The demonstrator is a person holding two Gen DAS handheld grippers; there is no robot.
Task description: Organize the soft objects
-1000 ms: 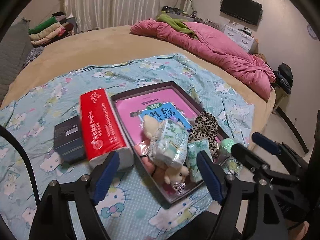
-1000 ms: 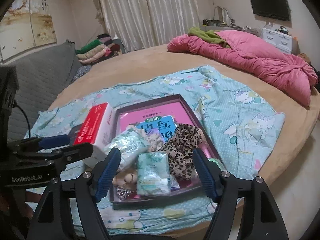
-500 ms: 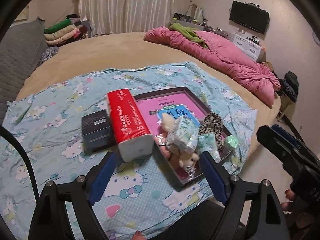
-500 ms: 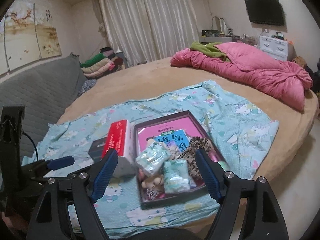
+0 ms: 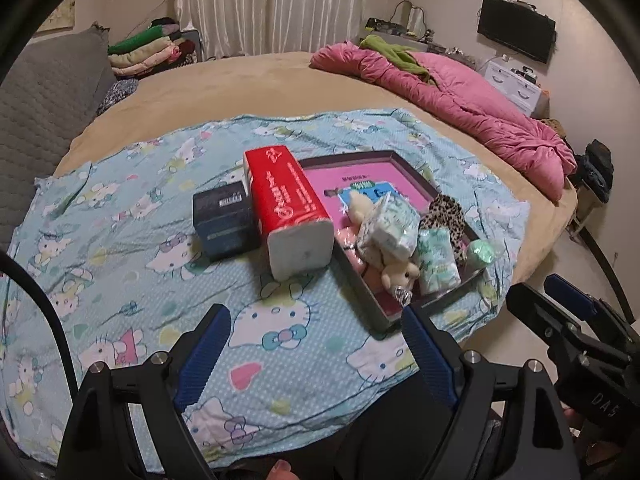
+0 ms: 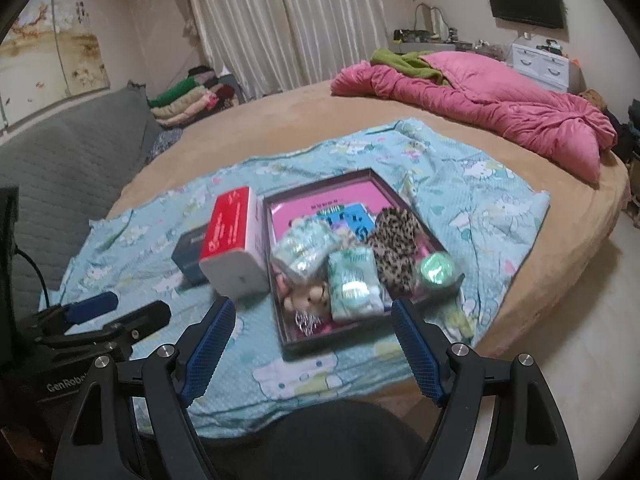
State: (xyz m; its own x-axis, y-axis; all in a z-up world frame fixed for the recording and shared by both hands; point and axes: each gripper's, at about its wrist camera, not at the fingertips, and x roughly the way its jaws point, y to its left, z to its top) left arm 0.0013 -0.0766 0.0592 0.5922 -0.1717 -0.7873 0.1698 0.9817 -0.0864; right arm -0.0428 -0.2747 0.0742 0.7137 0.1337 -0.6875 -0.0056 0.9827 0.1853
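A dark tray [image 5: 382, 320] [image 6: 320, 350] lies on a light-blue cartoon-cat cloth [image 5: 120, 240]. It holds two green-and-white tissue packets [image 5: 390, 226] [image 6: 352, 280], a leopard-print fabric piece [image 5: 444, 216] [image 6: 396, 236], a small cream plush toy [image 5: 400, 274] [image 6: 308, 294] and a pale green round item [image 5: 480, 252] [image 6: 436, 268]. A red tissue pack [image 5: 288, 200] [image 6: 228, 228] lies just left of the tray. My left gripper [image 5: 312, 316] [image 6: 116, 312] is open above the cloth's near edge, short of the tray. My right gripper [image 6: 312, 306] [image 5: 560, 300] is open too, and neither holds anything.
A dark blue box [image 5: 224, 220] [image 6: 188, 256] sits left of the red pack. The cloth covers part of a round beige bed [image 5: 240, 80] with a pink quilt [image 5: 460, 104] at the far right. A grey sofa [image 6: 60, 152] stands on the left, with floor to the right.
Both grippers have drawn back from the tray, so the tray and its contents look smaller and farther off. The objects themselves have not moved.
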